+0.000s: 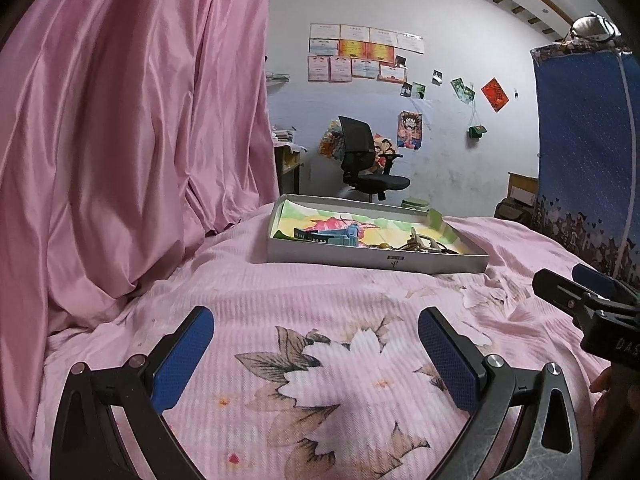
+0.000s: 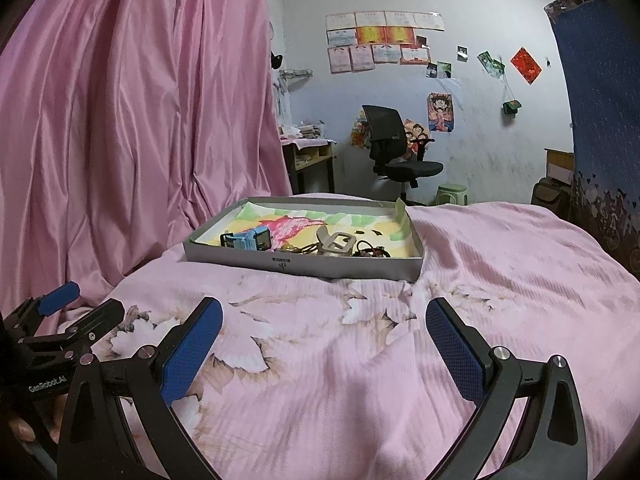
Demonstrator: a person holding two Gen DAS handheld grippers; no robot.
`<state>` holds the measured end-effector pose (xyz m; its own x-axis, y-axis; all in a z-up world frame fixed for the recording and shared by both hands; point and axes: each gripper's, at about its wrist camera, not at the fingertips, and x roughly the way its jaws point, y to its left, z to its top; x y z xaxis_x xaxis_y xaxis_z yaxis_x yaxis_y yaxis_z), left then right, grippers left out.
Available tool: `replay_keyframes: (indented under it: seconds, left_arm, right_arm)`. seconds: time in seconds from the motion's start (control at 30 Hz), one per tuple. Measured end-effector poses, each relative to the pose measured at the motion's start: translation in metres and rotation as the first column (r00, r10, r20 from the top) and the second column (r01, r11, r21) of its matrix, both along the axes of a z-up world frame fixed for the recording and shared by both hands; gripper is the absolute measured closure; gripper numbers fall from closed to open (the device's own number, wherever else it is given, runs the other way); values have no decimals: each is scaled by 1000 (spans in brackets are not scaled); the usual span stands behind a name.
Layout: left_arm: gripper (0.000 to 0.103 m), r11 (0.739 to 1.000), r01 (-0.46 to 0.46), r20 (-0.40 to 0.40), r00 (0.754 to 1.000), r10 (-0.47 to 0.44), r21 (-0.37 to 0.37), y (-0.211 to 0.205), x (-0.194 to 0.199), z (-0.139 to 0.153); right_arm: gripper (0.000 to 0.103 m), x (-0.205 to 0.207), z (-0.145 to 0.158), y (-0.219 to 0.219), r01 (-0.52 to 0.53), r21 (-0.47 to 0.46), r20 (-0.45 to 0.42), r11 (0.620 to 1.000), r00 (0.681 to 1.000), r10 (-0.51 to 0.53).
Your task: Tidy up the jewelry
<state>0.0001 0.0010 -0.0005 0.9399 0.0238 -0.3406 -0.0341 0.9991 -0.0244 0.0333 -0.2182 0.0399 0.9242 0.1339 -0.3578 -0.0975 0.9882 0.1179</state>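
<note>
A shallow grey box (image 1: 376, 261) (image 2: 296, 266) lies on the pink floral bedspread, lined with colourful paper. Inside it sit a blue hair clip (image 1: 332, 236) (image 2: 246, 240), a beige clip (image 2: 336, 242) and a tangle of dark and gold jewelry (image 1: 424, 245) (image 2: 370, 251). My left gripper (image 1: 316, 322) is open above the bedspread, well short of the box, with nothing between its blue pads. My right gripper (image 2: 324, 312) is also open and empty, at a similar distance from the box. Each gripper shows at the edge of the other's view.
A pink curtain (image 1: 120, 140) hangs along the left side of the bed. Beyond the bed stand a black office chair (image 1: 368, 164), a desk (image 2: 312, 156) and a green stool (image 2: 452, 194). A blue cloth (image 1: 584, 140) hangs at the right.
</note>
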Motion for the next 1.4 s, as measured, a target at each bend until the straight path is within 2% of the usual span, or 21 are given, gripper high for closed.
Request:
replay_keyframes:
  seconds: [1.4]
  left_arm:
    - [0,1000,-3,-1,1000,3,-14,-1,3,-4]
  right_arm:
    - [1,-3,-8,1,23,-9,7,1000,1000,-23]
